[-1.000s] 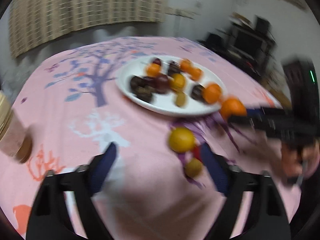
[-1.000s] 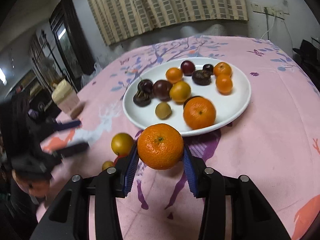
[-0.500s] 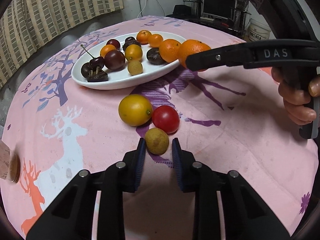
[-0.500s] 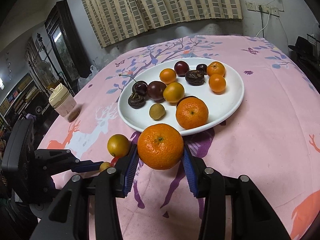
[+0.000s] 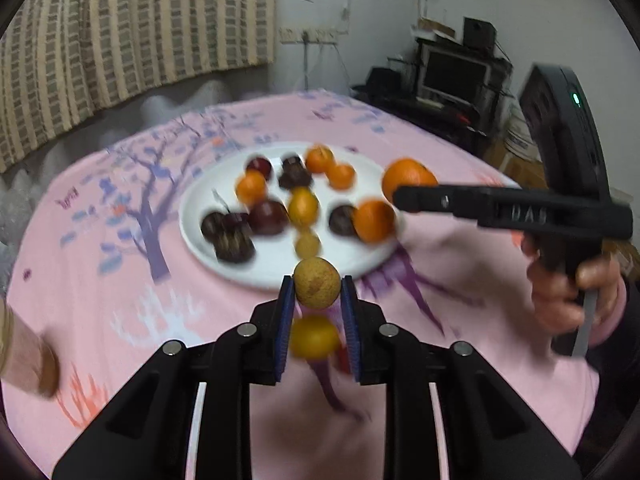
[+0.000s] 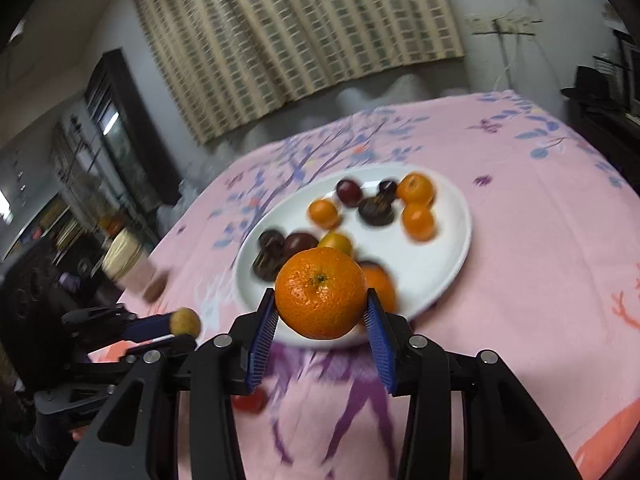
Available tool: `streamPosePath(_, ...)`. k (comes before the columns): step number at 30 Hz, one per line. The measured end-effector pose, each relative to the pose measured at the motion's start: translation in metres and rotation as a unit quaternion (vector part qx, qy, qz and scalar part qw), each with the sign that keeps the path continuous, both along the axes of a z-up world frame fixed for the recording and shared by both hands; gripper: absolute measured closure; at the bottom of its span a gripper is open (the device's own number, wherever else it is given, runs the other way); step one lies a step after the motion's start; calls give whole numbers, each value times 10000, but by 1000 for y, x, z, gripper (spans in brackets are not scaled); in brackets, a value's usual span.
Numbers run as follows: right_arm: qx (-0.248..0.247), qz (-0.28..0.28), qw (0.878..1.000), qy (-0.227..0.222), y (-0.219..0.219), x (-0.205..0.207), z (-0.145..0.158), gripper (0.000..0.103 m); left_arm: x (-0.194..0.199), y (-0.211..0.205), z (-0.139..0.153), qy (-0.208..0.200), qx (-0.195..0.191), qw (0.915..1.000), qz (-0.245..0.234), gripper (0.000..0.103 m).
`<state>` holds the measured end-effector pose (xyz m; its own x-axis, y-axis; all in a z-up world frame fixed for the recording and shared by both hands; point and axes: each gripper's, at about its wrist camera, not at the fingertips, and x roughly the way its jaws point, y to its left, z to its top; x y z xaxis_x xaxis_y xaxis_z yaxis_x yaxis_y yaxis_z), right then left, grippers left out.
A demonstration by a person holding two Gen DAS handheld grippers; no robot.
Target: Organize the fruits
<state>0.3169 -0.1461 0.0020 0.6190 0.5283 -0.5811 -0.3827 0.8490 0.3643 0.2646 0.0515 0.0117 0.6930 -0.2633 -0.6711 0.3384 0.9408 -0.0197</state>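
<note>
Both grippers are loaded right now, one fruit each, which makes sense if the point is getting everything onto the white round plate (image 5: 280, 276) in fewer trips. The left gripper (image 5: 316, 300) has its blue pads clamped tight on a small tan, rough-skinned round fruit (image 5: 316, 282), held right at the fingertips and up off the pink printed tablecloth (image 5: 100, 280), close to the plate's near rim. The right gripper (image 6: 322, 316) is closed partway around a big orange mandarin (image 6: 320, 292), stem end facing the camera, gripped across its widest part so it shouldn't roll out. It hangs over the near rim of the plate.

Still loose on the cloth: a yellow-orange round fruit (image 5: 314, 338) and a small red one (image 6: 249, 402), so I'd guess those go next. The plate already holds several oranges, dark cherries and plums, all a bit blurry.
</note>
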Motion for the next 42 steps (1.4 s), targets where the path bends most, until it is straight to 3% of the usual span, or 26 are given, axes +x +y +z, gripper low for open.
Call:
streamPosePath(4,-168,-440,9988,-115,5,37,-7,57,52,-11,1,-181,-109,9990,401,77)
streamPosePath(5,-252,-517,9983,-91,6,43,-10,54,61,-13,-3,-189,-15,9980,601,69)
streamPosePath(6,-329,-538,9980,-28,4,45,-13,49,68,-15,-6,-142,143,9966,805,42)
streamPosePath(7,-306,-527,9981,-23,2,42,-13,48,71,-14,-9,-162,335,9935,1074,26)
streamPosePath(10,-103,-368,9991,-176,-3,27,-5,48,58,-6,-6,-446,443,9908,1198,15)
streamPosePath(17,-52,181,9992,-339,9,-9,4,46,35,14,-8,-404,506,9864,1510,11)
streamPosePath(26,-860,1300,9877,-156,57,-50,-9,46,6,36,-23,-335,684,9796,1859,6)
streamPosePath(29,-1150,1723,9783,22,71,-63,-18,46,2,52,-23,-230,428,9760,2124,5)
streamPosePath(36,-1755,1945,9650,-77,91,-82,-34,46,1,80,-24,84,-205,9680,2499,5)
streamPosePath(42,-1858,2081,9603,44,99,-80,-44,53,1,85,-25,138,-306,9654,2585,5)
